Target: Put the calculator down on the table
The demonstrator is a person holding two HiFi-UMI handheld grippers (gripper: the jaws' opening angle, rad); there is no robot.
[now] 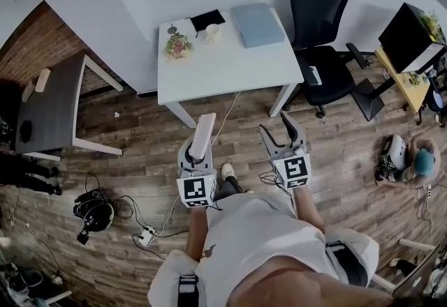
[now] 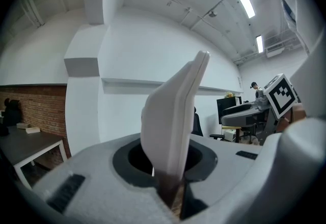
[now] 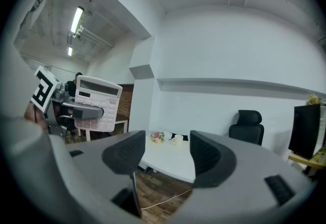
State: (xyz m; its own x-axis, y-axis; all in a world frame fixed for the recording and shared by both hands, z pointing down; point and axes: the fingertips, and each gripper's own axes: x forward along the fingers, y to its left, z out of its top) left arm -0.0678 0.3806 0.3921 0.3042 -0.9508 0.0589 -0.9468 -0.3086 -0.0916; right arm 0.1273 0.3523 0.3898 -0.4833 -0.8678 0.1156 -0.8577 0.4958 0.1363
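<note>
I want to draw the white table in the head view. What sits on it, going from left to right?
Small bunch of flowers → white cup → pale blue flat folder.

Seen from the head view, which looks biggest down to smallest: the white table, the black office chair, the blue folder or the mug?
1. white table
2. black office chair
3. blue folder
4. mug

Lower end of calculator (image 2: 173,116) out of sight between jaws
</note>
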